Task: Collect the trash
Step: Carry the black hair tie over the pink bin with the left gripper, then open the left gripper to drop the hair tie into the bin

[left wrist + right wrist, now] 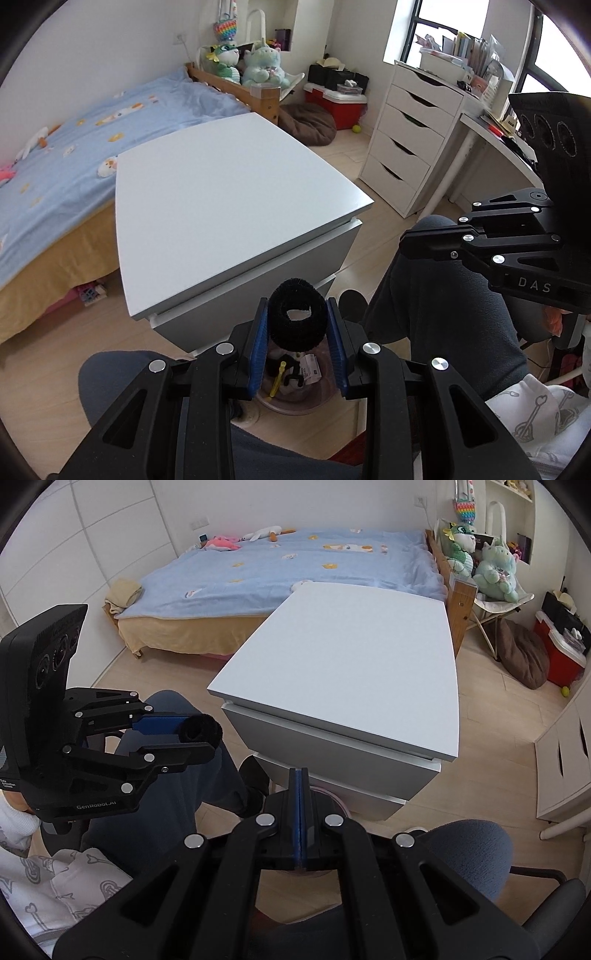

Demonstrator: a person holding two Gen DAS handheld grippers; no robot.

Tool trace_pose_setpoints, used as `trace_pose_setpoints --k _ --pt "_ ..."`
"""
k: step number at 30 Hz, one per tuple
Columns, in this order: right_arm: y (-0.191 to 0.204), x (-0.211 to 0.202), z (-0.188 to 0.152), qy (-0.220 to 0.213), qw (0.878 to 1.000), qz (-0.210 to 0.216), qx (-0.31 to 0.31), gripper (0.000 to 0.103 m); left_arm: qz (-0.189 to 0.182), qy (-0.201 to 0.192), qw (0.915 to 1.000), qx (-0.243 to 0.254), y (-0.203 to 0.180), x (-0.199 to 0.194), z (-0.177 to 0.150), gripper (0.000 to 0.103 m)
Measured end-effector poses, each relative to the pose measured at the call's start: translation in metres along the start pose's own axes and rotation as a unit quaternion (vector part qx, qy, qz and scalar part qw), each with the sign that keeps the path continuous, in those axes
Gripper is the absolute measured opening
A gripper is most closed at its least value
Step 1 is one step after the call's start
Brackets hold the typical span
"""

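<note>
Though partly hidden, bin (295, 402) beneath fingers (258, 354)

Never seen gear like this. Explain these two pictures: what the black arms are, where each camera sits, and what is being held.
A seated person holds a pair of black hand-held tongs in each hand, and each carries a wide-angle camera looking along its fingers. The left view shows the left tongs gripping a fuzzy black ring over a small trash bin on the floor. The right view shows the right tongs shut and empty. The white cabinet top ahead looks bare. A blue bed stands behind.
</note>
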State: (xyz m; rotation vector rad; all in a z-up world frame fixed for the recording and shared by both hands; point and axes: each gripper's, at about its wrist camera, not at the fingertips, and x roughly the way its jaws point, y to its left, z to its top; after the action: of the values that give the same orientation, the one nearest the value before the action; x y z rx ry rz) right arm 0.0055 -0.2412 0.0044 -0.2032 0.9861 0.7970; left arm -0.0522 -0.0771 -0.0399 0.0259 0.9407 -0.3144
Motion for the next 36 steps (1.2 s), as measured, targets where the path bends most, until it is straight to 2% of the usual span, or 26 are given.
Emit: trace_pose_setpoints --k 2,4,5,6,7,8,9,12,16,36 --pt "0.0 -0.002 0.001 -0.003 1.0 -0.002 0.0 0.001 0.001 0.0 1.0 0.003 -0.001 0.0 0.0 0.03" --pt "0.0 -0.003 0.001 -0.005 1.0 -0.003 0.0 0.002 0.0 0.0 1.0 0.001 -0.001 0.0 0.001 0.037" --pt "0.0 -0.003 0.002 -0.004 1.0 -0.006 0.001 0.009 0.003 0.001 1.0 0.001 -0.001 0.001 0.001 0.042" --pt "-0.001 -0.003 0.003 -0.005 1.0 -0.011 0.001 0.02 0.004 0.0 1.0 0.0 -0.001 0.001 0.0 0.057" --pt "-0.001 -0.003 0.003 -0.006 1.0 -0.013 0.003 0.058 0.008 -0.002 1.0 -0.003 0.0 0.001 0.0 0.076" --pt "-0.003 -0.004 0.003 -0.014 1.0 -0.011 0.012 0.088 0.007 -0.008 0.9999 -0.009 0.002 0.0 0.0 0.084" --pt "-0.005 -0.007 0.003 -0.026 0.999 -0.015 0.019 0.092 0.01 -0.012 0.9998 -0.012 0.003 -0.001 0.0 0.09" --pt "-0.009 -0.009 0.005 -0.03 0.999 -0.032 0.03 0.096 0.028 -0.008 0.9994 -0.02 0.008 0.001 0.0 0.095" --pt "-0.011 -0.009 0.007 -0.031 0.998 -0.036 0.034 0.099 0.031 -0.009 0.9992 -0.023 0.01 0.0 0.001 0.095" --pt "-0.02 -0.006 0.017 -0.034 0.998 -0.042 0.041 0.1 0.055 -0.026 0.9971 -0.046 0.027 -0.009 0.013 0.095"
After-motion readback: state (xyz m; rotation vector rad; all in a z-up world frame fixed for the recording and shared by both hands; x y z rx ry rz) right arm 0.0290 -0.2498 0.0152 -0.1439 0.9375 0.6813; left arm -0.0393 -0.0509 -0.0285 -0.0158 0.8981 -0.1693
